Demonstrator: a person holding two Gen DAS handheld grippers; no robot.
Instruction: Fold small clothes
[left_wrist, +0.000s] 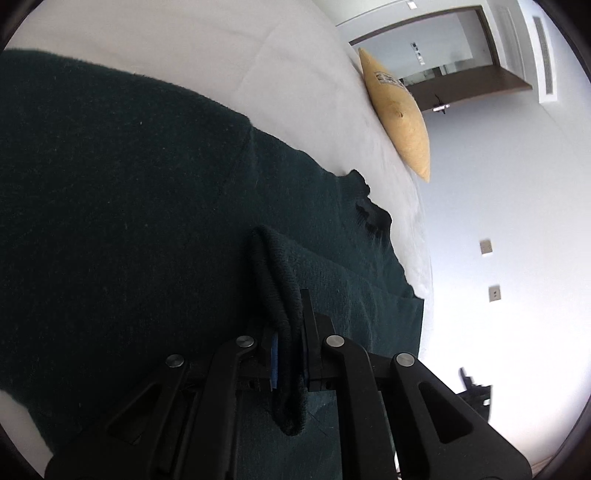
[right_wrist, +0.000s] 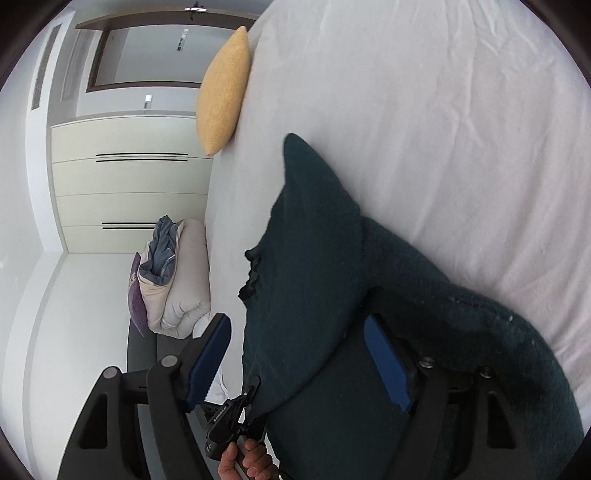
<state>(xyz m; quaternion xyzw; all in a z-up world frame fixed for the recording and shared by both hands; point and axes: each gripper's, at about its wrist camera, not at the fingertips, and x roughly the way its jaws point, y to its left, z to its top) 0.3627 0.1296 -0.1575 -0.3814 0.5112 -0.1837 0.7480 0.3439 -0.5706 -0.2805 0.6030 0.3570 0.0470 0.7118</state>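
Left gripper fingers clamped on dark green sweater fold; right gripper fingers apart, sweater edge between them, cloth running toward upper frame.

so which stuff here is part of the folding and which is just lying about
Part of the job:
- dark green sweater
- left gripper, shut on its edge
- right gripper, open

Just lying about:
- yellow cushion
- pile of bedding
- white bed

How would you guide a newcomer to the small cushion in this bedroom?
Start at the white bed. Follow its edge past the dark green garment. The cushion stands on that edge: mustard yellow, unlike the pale bedding pile further off.
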